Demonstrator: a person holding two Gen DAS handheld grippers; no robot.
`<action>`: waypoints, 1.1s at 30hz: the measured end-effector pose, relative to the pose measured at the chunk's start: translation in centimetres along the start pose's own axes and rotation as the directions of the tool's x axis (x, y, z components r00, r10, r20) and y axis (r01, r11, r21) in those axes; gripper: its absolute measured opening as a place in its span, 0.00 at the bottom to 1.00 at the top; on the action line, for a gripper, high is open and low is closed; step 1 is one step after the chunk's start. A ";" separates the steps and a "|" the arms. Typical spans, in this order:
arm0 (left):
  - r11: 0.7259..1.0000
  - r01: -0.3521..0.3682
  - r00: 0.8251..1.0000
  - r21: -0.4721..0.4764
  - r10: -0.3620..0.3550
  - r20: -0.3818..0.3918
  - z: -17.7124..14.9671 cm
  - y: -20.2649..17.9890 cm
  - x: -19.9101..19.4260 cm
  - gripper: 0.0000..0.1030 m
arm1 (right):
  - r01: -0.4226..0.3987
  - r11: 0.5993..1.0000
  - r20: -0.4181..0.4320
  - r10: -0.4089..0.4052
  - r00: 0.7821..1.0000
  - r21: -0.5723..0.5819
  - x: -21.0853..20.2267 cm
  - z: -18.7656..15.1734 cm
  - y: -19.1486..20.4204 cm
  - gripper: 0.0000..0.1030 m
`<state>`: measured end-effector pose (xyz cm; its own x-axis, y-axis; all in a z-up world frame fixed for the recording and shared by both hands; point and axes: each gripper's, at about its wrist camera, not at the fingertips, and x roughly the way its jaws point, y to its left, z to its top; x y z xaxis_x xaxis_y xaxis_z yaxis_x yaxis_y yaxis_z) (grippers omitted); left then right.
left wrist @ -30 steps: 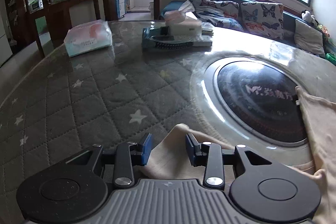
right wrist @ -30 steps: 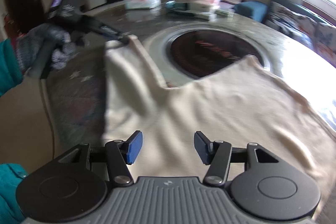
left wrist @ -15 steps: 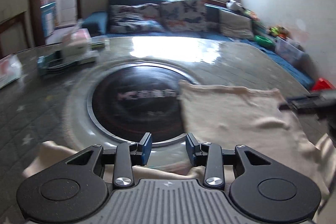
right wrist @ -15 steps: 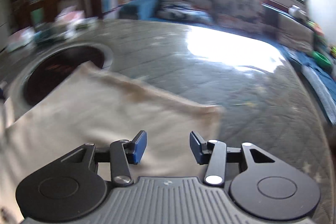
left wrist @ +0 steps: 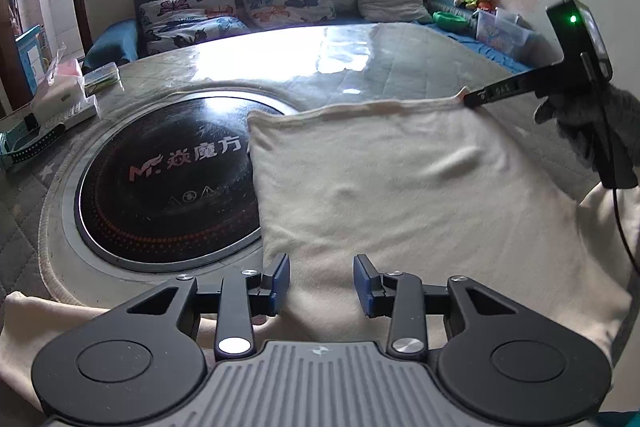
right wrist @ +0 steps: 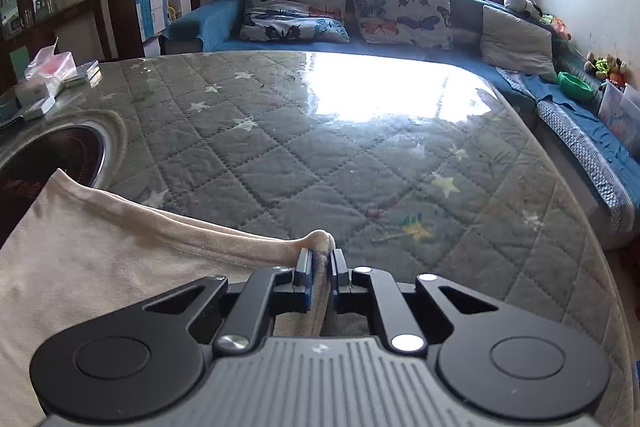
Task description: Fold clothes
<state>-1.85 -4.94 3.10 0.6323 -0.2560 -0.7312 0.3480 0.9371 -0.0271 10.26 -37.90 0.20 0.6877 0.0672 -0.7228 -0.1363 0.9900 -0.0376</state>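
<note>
A cream garment (left wrist: 400, 195) lies spread on the quilted table, partly over the black round cooktop (left wrist: 160, 183). My left gripper (left wrist: 322, 283) is open and hovers low over the garment's near part, empty. My right gripper (right wrist: 321, 269) is shut on the garment's far right corner (right wrist: 320, 241), pinching the hem. In the left wrist view the right gripper (left wrist: 476, 99) shows at that corner, held by a gloved hand. The garment also shows in the right wrist view (right wrist: 100, 259).
A tissue box and small boxes (left wrist: 60, 99) sit at the table's far left. A blue sofa with butterfly cushions (right wrist: 348, 13) runs behind the table. The grey star-quilted table cover (right wrist: 340, 155) stretches beyond the garment.
My right gripper has closed on the garment's corner; it was open before. My left gripper has swung right from the sleeve over to the garment's body, staying open.
</note>
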 end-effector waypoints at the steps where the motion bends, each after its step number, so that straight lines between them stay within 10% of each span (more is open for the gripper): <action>1: 1.000 -0.004 1.000 0.004 0.004 0.001 -0.1 0.0 0.1 0.37 | 0.006 1.000 0.001 -0.006 1.000 -0.005 0.2 0.1 0.1 0.08; 8: 1.000 0.007 1.000 -0.003 -0.007 -0.002 -0.3 0.0 -0.1 0.37 | 0.006 0.999 0.040 -0.005 0.999 -0.037 -0.9 1.3 0.9 0.16; 17: 1.000 0.020 1.000 -0.023 -0.020 -0.003 0.1 0.2 0.0 0.37 | -0.205 0.971 -0.028 0.204 0.979 -0.125 -0.5 1.3 6.5 0.16; 33: 0.999 0.021 1.000 -0.042 -0.021 0.008 -0.1 0.2 -0.5 0.38 | -0.192 0.972 -0.011 0.193 0.981 -0.134 -1.1 2.5 7.1 0.18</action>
<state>-2.12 -4.65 3.39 0.6306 -0.2775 -0.7248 0.3318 0.9406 -0.0715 10.31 -30.66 2.47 0.6409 0.2555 -0.7239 -0.3602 0.9328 0.0103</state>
